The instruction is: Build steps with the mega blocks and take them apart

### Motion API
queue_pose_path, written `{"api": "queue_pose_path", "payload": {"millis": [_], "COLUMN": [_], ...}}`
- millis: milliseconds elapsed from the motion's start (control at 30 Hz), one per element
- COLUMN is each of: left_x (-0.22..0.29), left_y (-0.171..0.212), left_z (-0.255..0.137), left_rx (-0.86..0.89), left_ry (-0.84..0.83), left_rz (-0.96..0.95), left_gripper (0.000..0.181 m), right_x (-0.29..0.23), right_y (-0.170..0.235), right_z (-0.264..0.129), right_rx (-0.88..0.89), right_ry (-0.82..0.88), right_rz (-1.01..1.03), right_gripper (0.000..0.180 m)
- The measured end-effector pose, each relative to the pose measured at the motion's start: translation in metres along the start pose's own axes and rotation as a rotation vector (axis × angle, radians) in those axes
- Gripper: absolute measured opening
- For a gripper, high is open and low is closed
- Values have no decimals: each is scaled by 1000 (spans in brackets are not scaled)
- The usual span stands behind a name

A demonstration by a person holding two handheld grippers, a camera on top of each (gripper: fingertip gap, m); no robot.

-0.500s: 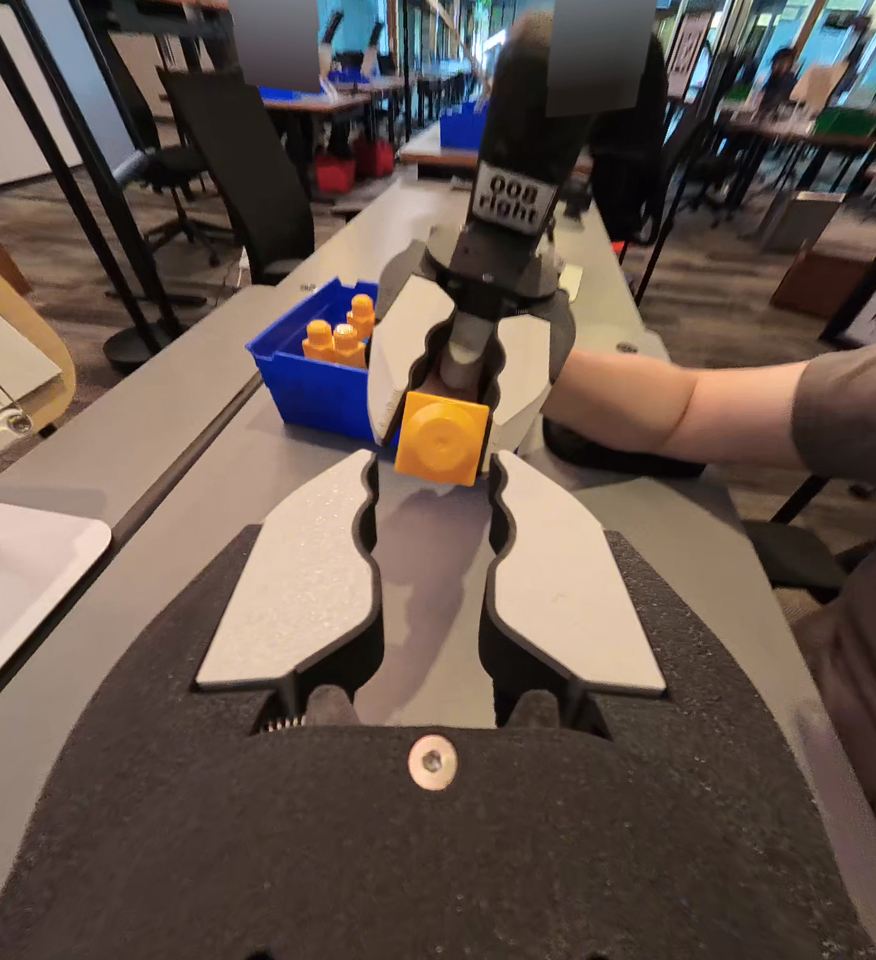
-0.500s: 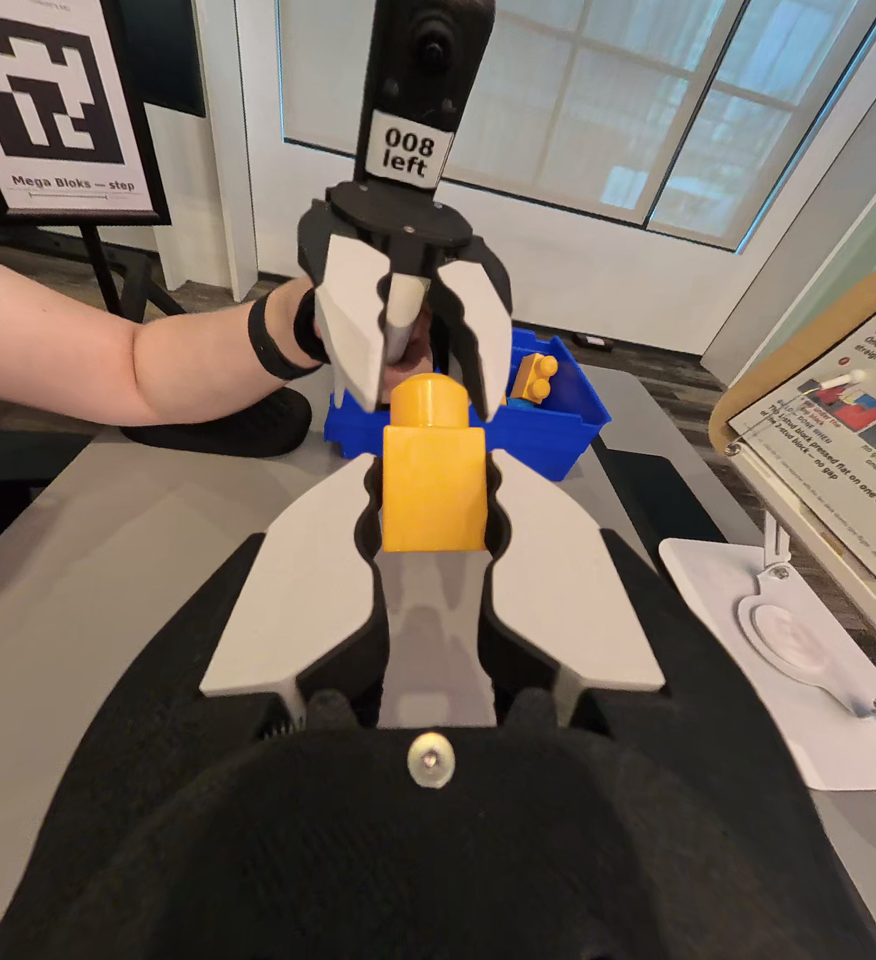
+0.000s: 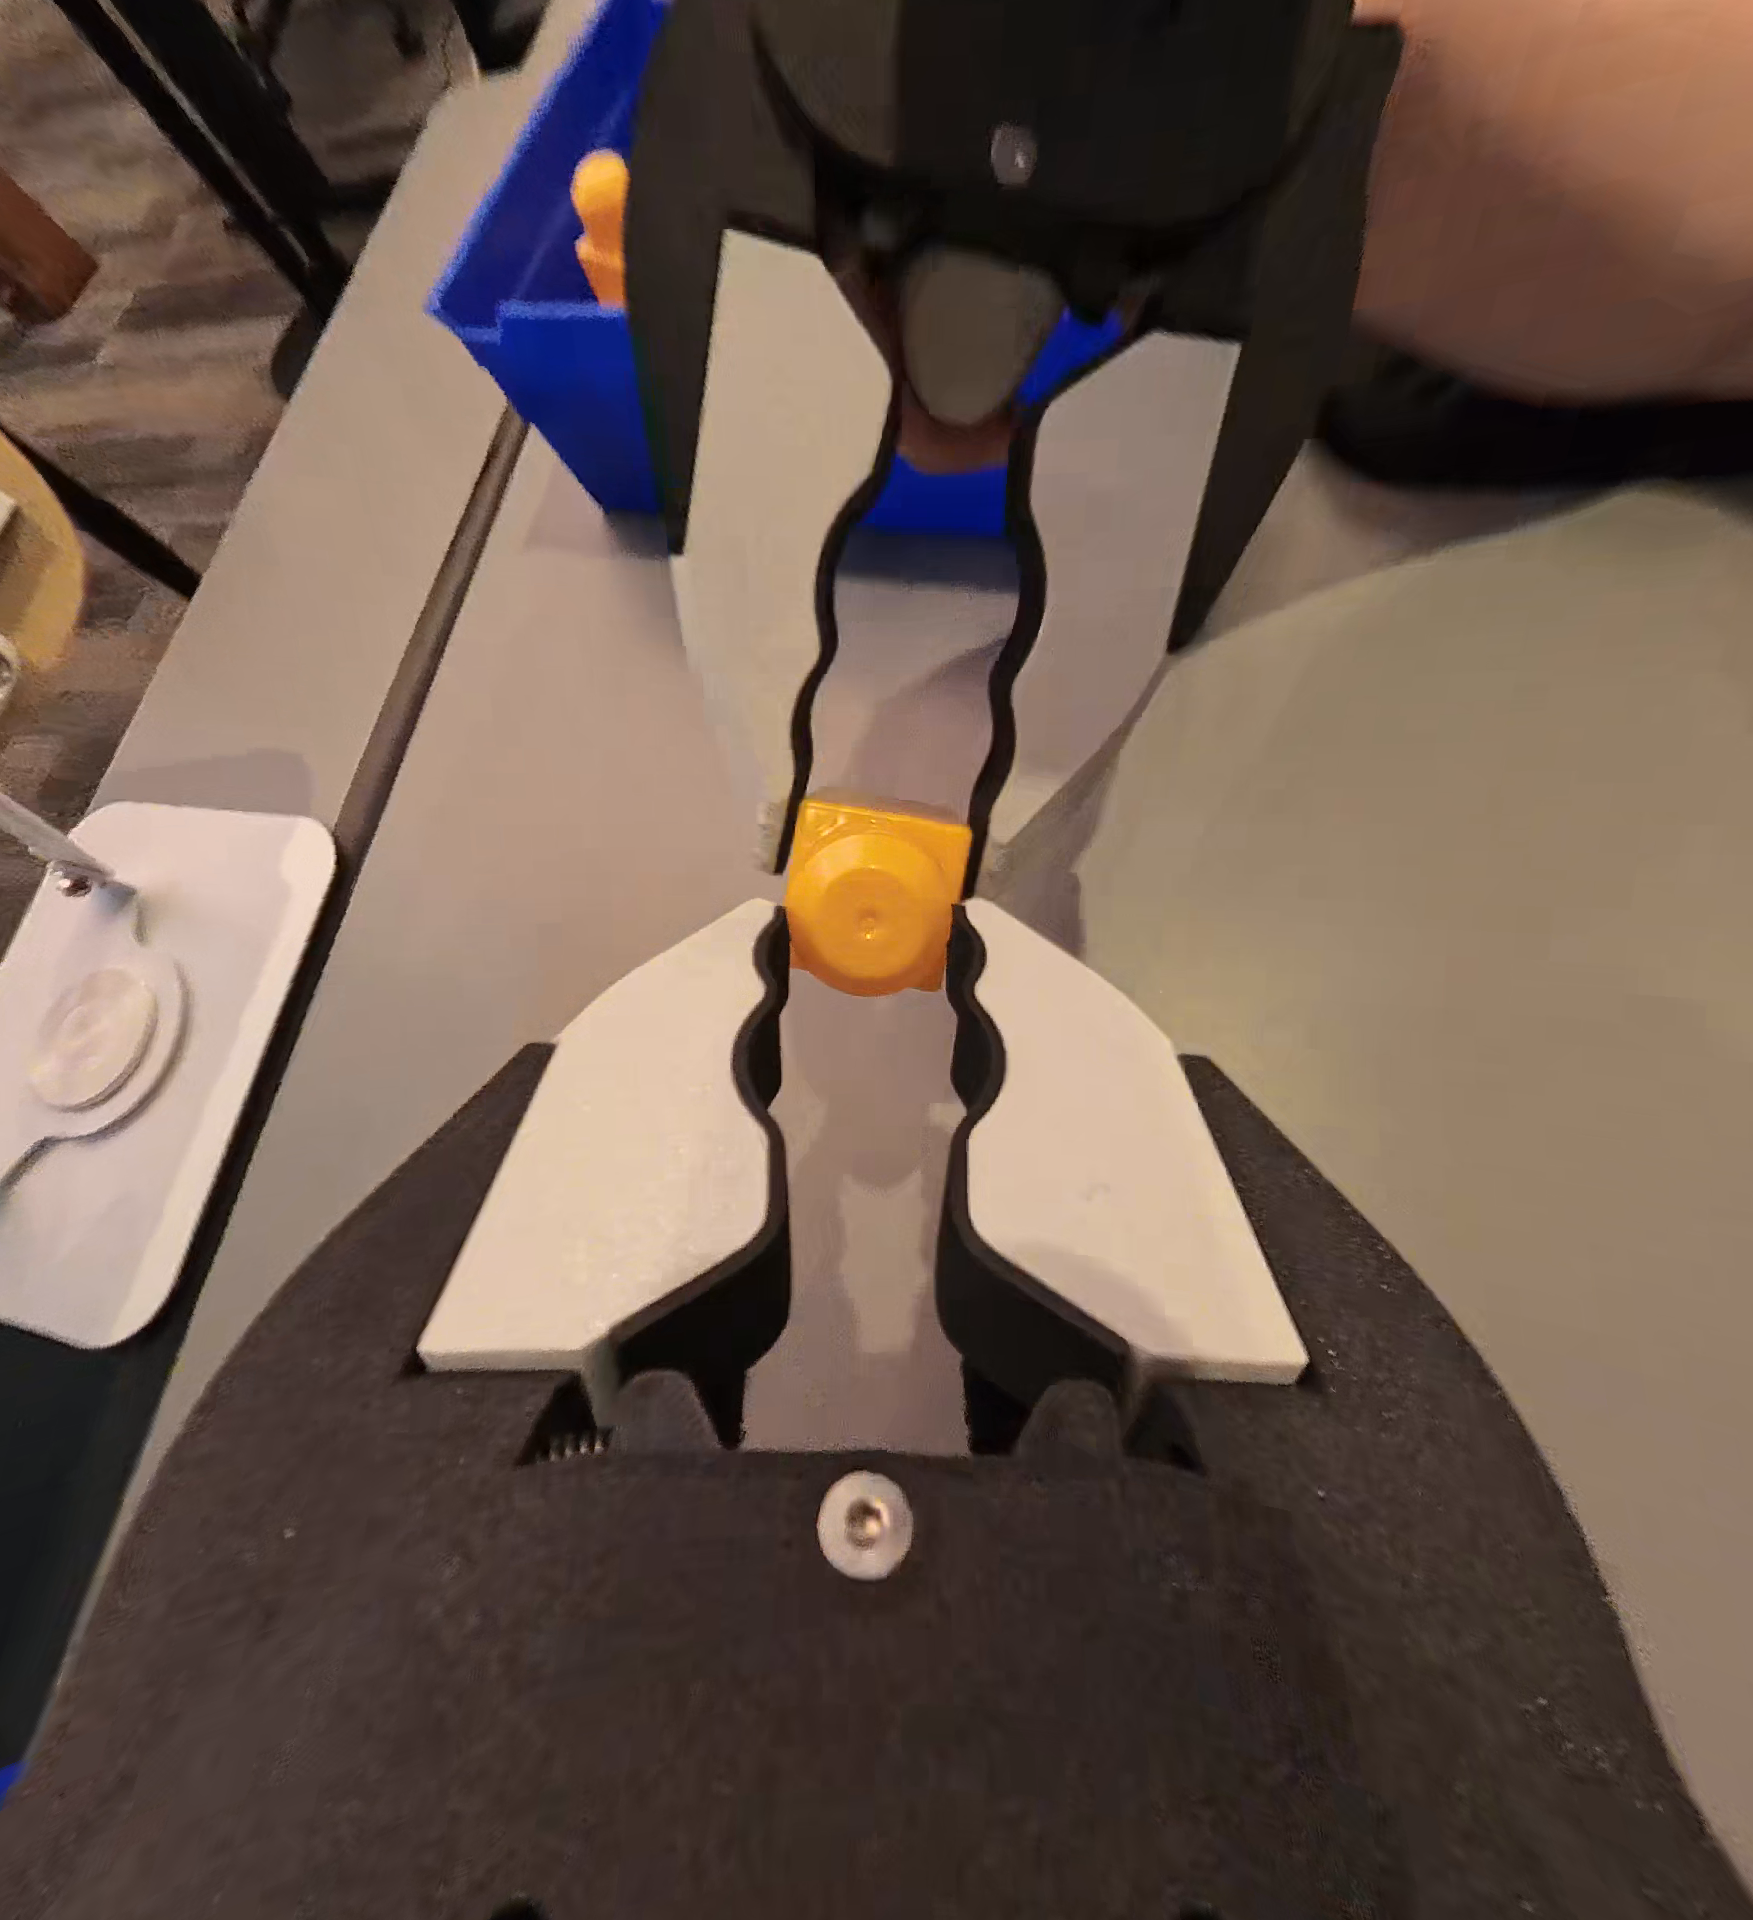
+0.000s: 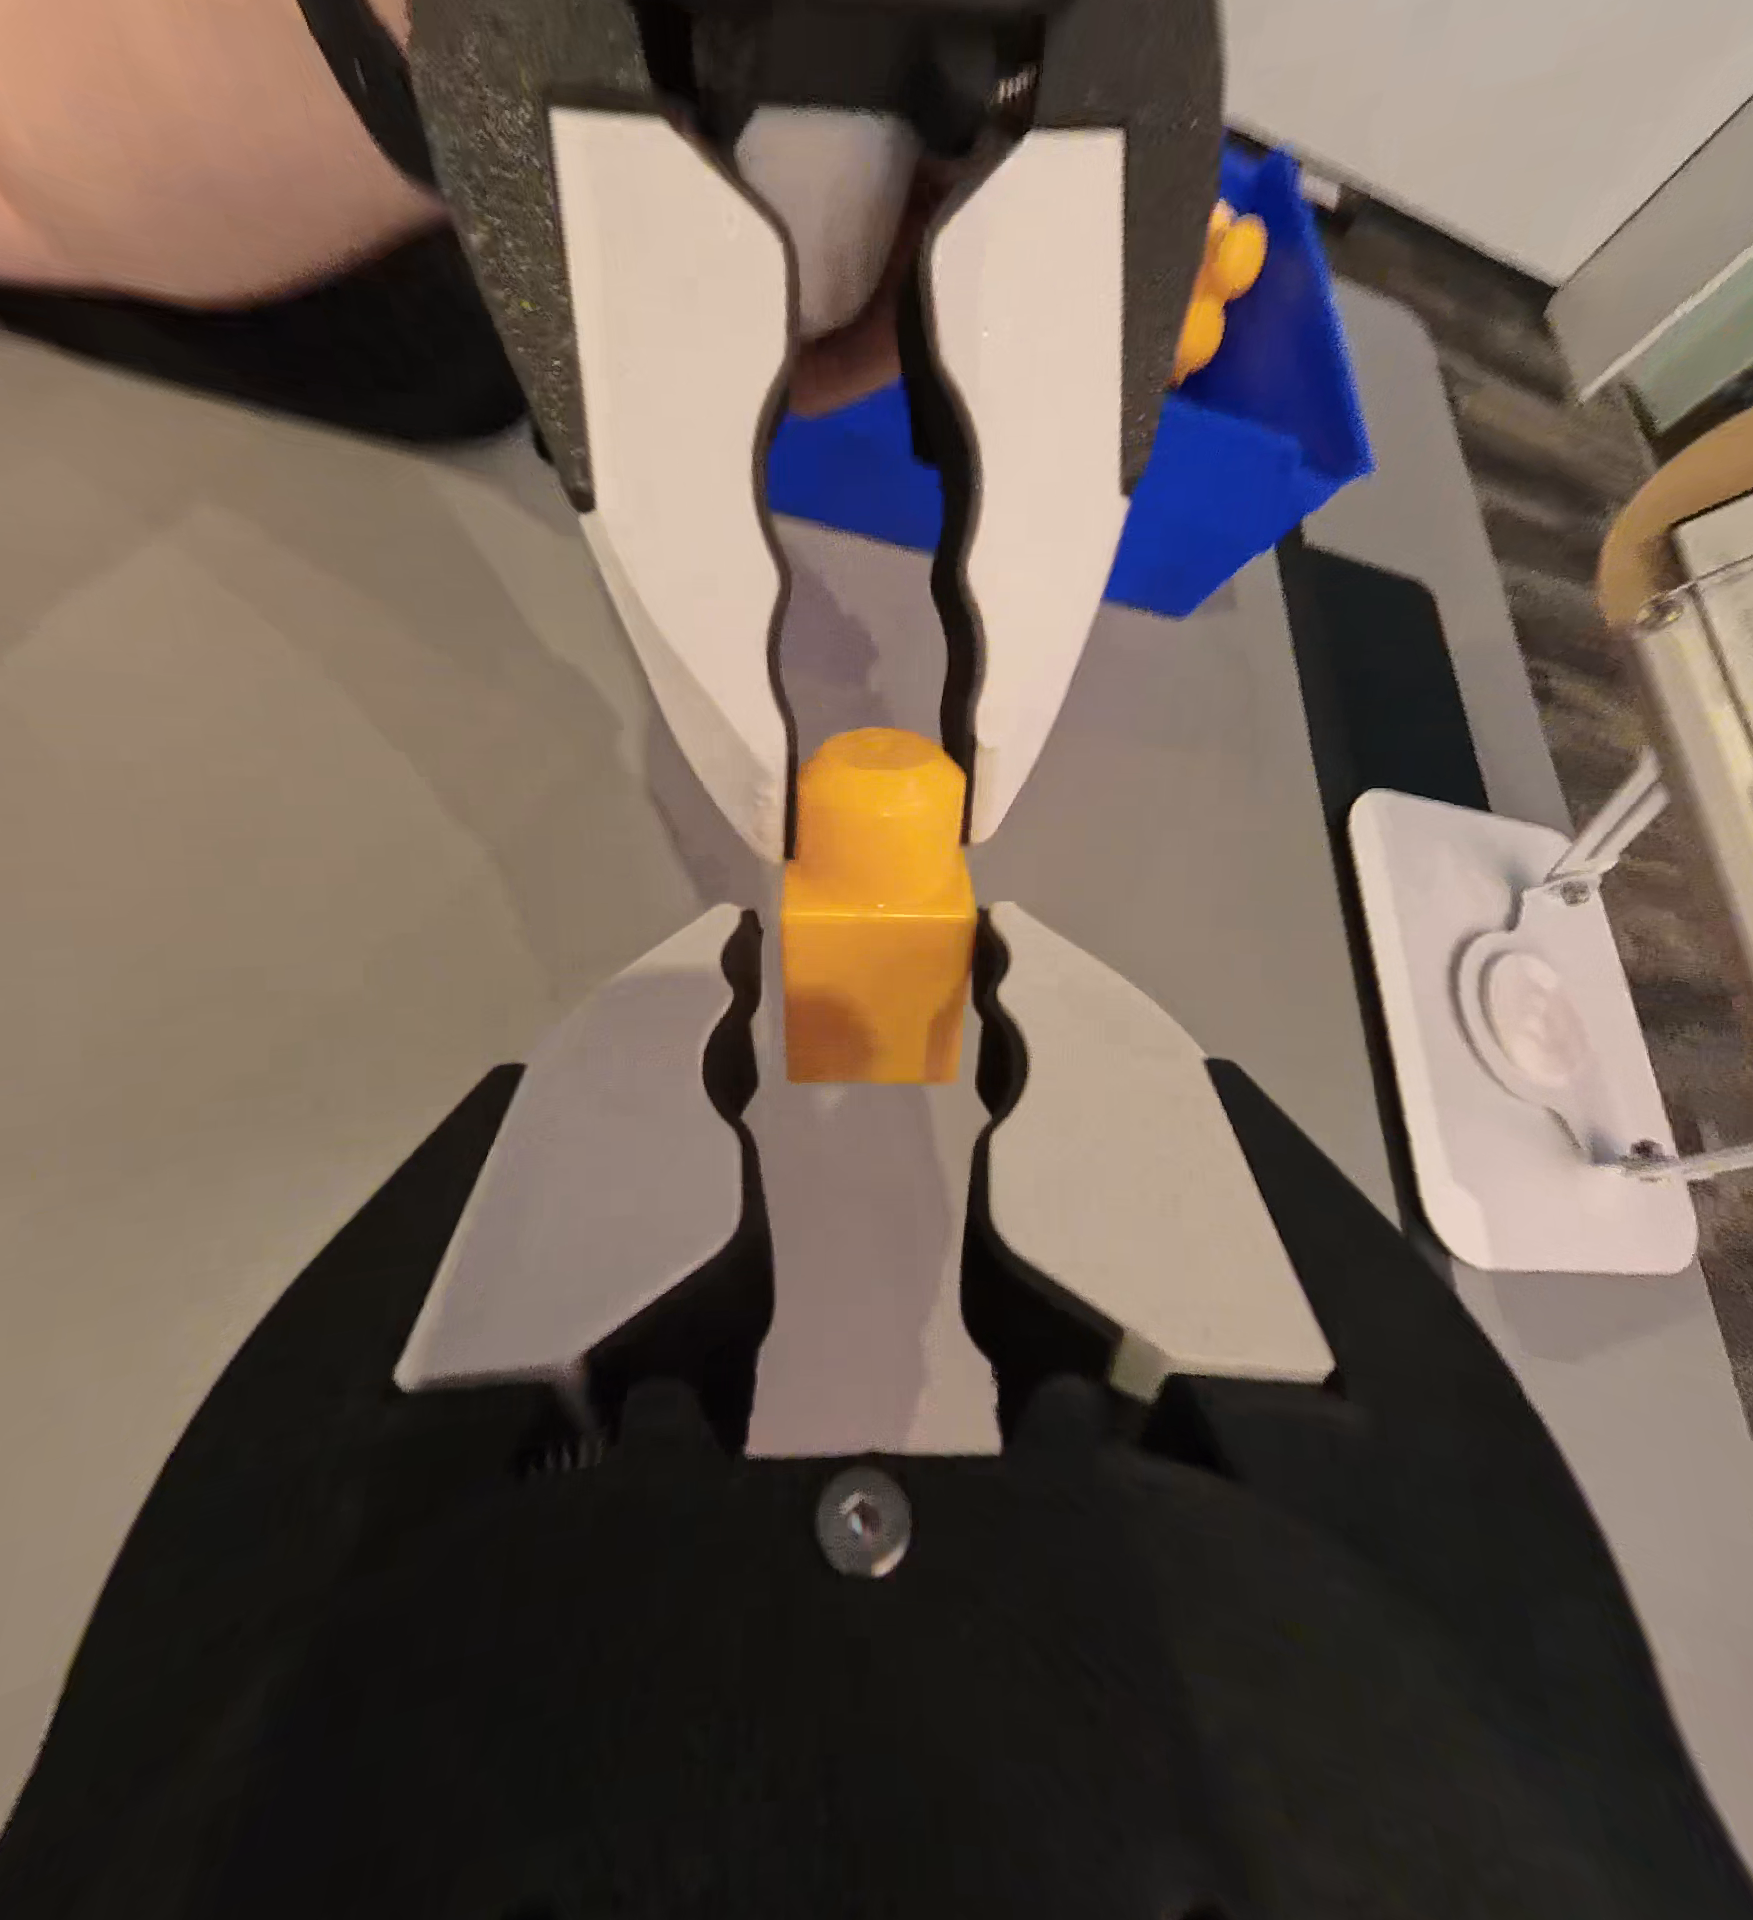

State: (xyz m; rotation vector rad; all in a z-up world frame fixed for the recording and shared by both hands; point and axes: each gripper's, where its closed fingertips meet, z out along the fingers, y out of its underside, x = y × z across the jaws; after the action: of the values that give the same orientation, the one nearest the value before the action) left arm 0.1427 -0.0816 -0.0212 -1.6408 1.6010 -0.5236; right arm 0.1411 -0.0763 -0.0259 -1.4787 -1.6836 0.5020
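One orange mega block (image 4: 877,987) is held over the grey table (image 4: 228,831) between two grippers that face each other. My right gripper (image 4: 877,925) is shut on the block's square body. My left gripper (image 3: 867,920) is shut on its round stud (image 3: 867,925), which points at the left camera. In the right wrist view the left gripper (image 4: 877,821) comes from above and its fingertips flank the stud. In the left wrist view the right gripper (image 3: 872,857) holds the body behind the stud. I cannot tell whether the block touches the table.
A blue bin (image 3: 560,416) with more orange blocks (image 3: 597,229) stands behind the grippers; it also shows in the right wrist view (image 4: 1236,499). A white stand base (image 4: 1474,1039) holding an instruction sheet sits at the table edge. A person's forearm (image 3: 1578,208) reaches in. My left and right fingertips are right by each other.
Both grippers have tipped down toward the table and come closer together. The left fingers have narrowed onto the block's stud. The right gripper still holds the block.
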Motion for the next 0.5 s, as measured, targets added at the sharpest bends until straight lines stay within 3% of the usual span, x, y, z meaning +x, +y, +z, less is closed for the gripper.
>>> {"api": "queue_pose_path", "payload": {"millis": [133,233,367,500], "left_x": [-11,-32,-81,-121], "left_y": [14,9,7,45], "left_z": [11,0,-49,-114], "left_rx": [-92,-18,122,7], "left_ry": [-89,-131,-302,-534], "left_rz": [4,-126,-226,-282], "left_gripper": [30,38,56,63], "right_x": [3,22,52,66], "right_y": [18,21,37,75], "right_z": [18,35,50,59], "right_rx": [-72,32,170,45], "right_ry": [15,73,236,399], "right_rz": [33,234,599,591], "right_gripper": [36,36,35,36]}}
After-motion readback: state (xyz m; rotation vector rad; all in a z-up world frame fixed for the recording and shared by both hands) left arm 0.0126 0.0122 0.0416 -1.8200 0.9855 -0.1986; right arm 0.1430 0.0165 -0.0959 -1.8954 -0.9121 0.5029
